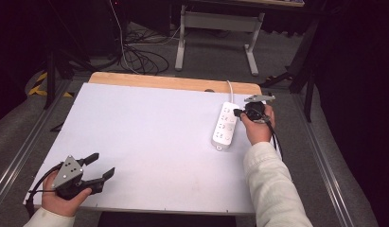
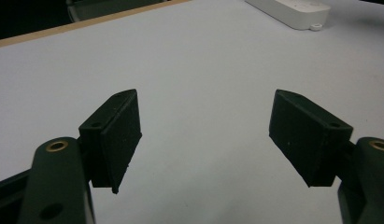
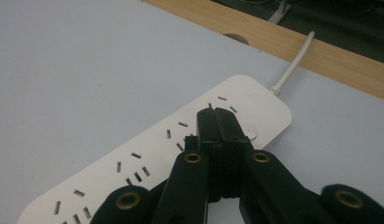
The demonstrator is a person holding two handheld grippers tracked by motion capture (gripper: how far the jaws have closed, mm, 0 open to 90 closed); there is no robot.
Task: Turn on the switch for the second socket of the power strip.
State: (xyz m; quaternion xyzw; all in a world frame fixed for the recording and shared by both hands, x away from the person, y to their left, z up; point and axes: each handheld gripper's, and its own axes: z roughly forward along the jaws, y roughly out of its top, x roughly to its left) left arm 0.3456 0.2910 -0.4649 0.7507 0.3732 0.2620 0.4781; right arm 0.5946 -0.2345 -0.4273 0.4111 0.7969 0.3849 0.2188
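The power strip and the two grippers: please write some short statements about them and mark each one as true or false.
1. The power strip lies on the white table, on the side of the right gripper. True.
2. The right gripper has its jaws wide open. False: in the right gripper view they are pressed together, with nothing between them.
3. The right gripper points its tips at the end of the strip where the white cable comes out. True.
4. The left gripper holds the strip. False: its jaws stand apart and hold nothing, far from the strip.
5. A plug sits in one of the sockets. False: the sockets that show are free.
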